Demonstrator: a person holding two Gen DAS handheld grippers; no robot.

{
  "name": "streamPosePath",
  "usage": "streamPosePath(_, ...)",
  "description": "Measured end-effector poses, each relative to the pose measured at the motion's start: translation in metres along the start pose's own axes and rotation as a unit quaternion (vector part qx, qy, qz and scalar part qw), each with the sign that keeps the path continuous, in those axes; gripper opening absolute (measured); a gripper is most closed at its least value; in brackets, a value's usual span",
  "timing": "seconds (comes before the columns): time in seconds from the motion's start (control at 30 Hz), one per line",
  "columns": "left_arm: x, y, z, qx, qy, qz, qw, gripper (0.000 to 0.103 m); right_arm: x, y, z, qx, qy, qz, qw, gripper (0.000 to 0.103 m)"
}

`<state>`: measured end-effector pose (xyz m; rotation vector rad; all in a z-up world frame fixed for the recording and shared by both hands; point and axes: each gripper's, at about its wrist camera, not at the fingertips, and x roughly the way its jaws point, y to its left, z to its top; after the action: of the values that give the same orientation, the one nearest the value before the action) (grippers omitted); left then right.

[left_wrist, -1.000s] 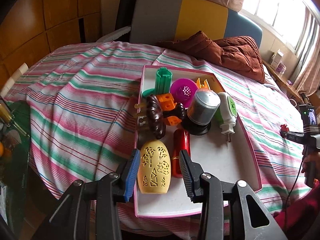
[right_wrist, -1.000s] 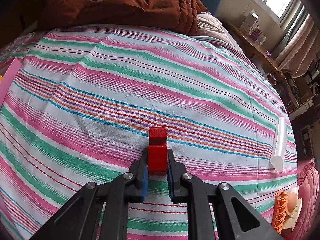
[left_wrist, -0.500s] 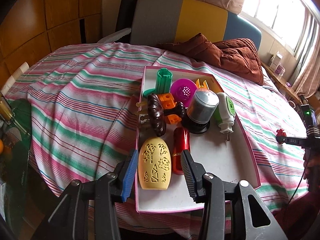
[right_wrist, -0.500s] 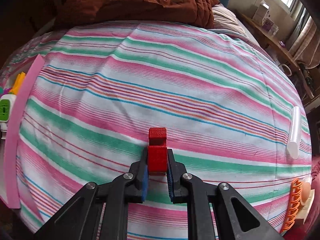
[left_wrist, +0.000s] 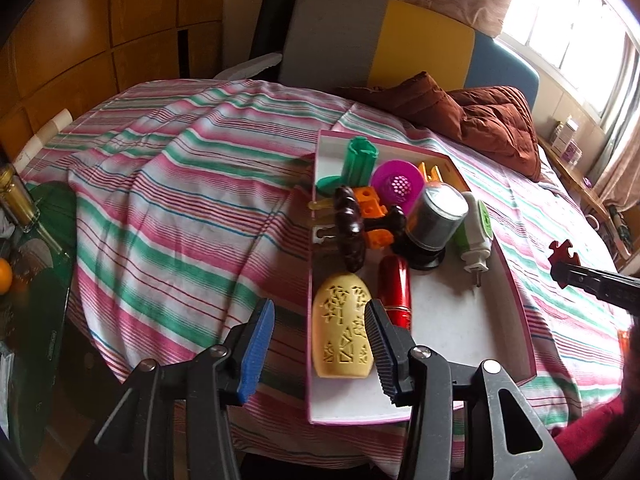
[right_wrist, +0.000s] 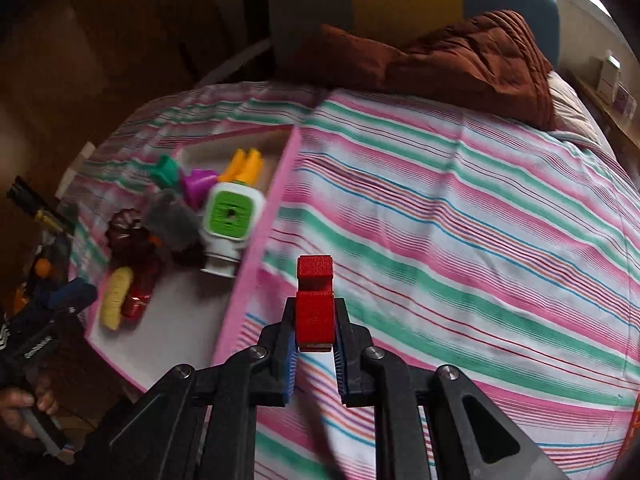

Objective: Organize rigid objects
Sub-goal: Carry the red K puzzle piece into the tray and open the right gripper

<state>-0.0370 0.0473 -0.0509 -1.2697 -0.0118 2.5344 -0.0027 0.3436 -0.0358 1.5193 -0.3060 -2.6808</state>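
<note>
A white tray with a pink rim (left_wrist: 514,300) lies on the striped bedspread and holds several toys. Among them are a yellow carved egg-shaped piece (left_wrist: 344,324), a red tube (left_wrist: 394,288), a grey cup (left_wrist: 436,220) and a white-green plug (left_wrist: 476,236). My left gripper (left_wrist: 316,344) hovers over the yellow piece with its jaws opening. The pads stand apart from the piece. My right gripper (right_wrist: 315,332) is shut on a red puzzle-shaped block (right_wrist: 315,304), raised above the bedspread just right of the tray rim (right_wrist: 256,248). In the left wrist view the red block (left_wrist: 562,256) shows at the right edge.
A brown quilt (left_wrist: 480,116) lies at the bed's far side below a grey, yellow and blue headboard. A green glass table with a bottle (left_wrist: 16,200) stands at the left. A person's hand (right_wrist: 24,404) holds the left gripper's handle.
The right gripper has carried the red block up and leftward, so the tray now shows in its view. The left gripper's jaws have widened a little over the yellow piece.
</note>
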Motion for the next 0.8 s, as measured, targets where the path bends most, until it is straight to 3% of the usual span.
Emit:
streamPosePath(0.17, -0.001, 0.009, 0.001, -0.010, 0.000, 0.007, 0.9999, 0.048, 0.010, 0.063, 0.003, -0.047, 0.005, 0.061, 0.997, 0.014)
streamPosePath(0.3, -0.001, 0.013, 0.001, -0.014, -0.001, 0.009, 0.9999, 0.049, 0.031, 0.098, 0.001, -0.073, 0.021, 0.083, 0.994, 0.014)
streamPosePath(0.57, 0.001, 0.011, -0.002, -0.011, 0.004, 0.008, 0.9999, 0.052, 0.076, 0.115, 0.007, -0.065, 0.052, 0.074, 0.994, 0.015)
streamPosePath(0.77, 0.003, 0.010, -0.003, -0.011, 0.008, 0.008, 0.9999, 0.053, 0.088, 0.115, 0.002, -0.071, 0.062, 0.061, 0.994, 0.016)
streamPosePath(0.8, 0.003, 0.010, -0.003, -0.012, 0.007, 0.008, 0.9999, 0.053, 0.087, 0.115, 0.001, -0.069, 0.060, 0.061, 0.994, 0.020)
